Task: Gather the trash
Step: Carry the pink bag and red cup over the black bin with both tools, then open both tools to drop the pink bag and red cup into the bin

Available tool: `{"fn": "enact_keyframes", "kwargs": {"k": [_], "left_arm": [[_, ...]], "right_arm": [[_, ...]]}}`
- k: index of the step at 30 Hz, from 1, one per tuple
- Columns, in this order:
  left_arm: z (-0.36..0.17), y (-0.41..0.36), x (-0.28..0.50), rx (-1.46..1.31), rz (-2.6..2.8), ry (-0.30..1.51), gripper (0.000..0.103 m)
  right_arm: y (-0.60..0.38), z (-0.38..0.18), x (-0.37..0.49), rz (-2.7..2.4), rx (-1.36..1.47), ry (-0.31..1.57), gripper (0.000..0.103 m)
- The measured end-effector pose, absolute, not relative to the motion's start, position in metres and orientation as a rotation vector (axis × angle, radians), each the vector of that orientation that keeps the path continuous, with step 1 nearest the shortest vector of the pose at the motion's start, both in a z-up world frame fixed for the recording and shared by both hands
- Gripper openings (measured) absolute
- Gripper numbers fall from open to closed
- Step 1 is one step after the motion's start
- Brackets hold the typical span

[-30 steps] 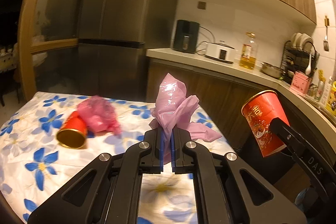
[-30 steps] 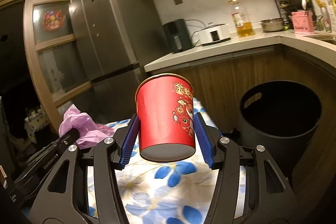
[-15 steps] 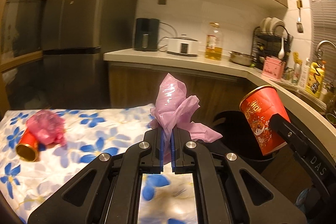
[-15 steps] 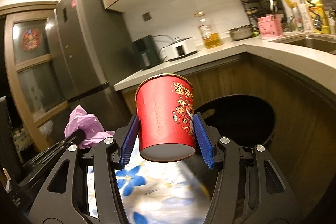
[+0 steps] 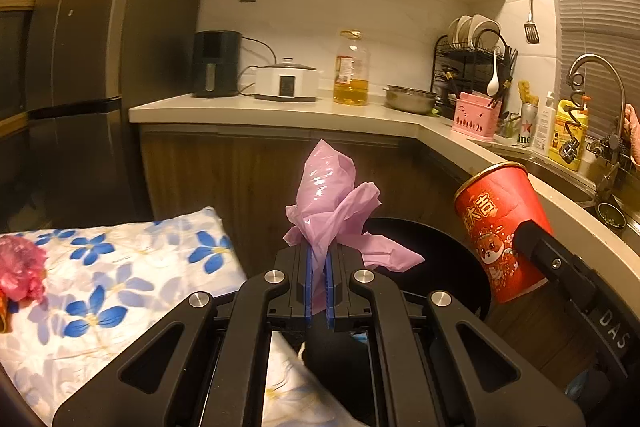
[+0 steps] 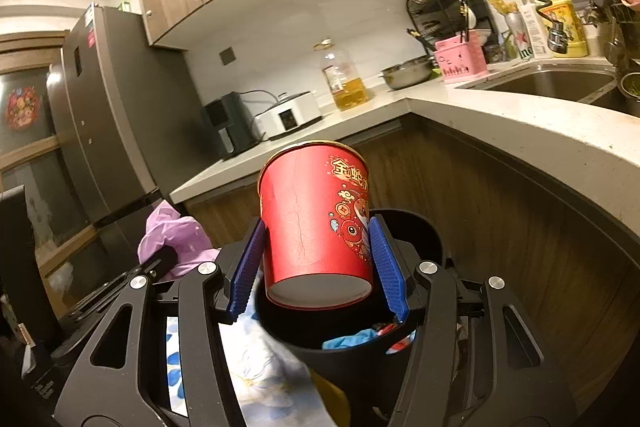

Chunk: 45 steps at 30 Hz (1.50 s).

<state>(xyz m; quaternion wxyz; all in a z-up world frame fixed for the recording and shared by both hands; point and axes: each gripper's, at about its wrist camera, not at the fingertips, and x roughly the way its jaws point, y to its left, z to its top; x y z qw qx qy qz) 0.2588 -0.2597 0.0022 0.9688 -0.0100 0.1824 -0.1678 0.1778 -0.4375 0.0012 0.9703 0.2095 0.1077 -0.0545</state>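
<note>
Left gripper: in the left wrist view we are clenching it on a crumpled pink plastic bag, carrying it just short of the black trash bin.
Table behind: we are leaving a pink wad at the left edge of the floral cloth; something under it is cut off by the frame.
Right gripper: in the right wrist view we are grasping a red paper cup between the blue pads, holding it upright over the bin mouth.
Progress: we are judging two pieces ready to drop, with at least one left on the table.
Hidden: we are seeing only scraps of blue and red inside the bin; most of its contents are blocked.
</note>
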Motion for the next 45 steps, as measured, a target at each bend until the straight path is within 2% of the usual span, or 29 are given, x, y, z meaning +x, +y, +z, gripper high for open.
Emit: {"fn": "enact_keyframes", "kwargs": {"k": [13, 45], "left_arm": [[-0.005, -0.296, 0.282, 0.004, -0.382, 0.397, 0.005], [-0.019, -0.311, 0.311, 0.004, -0.400, 0.443, 0.005]], "right_arm": [[-0.461, -0.002, 0.195, -0.122, 0.448, 0.206, 0.053], [-0.468, -0.011, 0.230, -0.079, 0.480, 0.241, 0.056]]}}
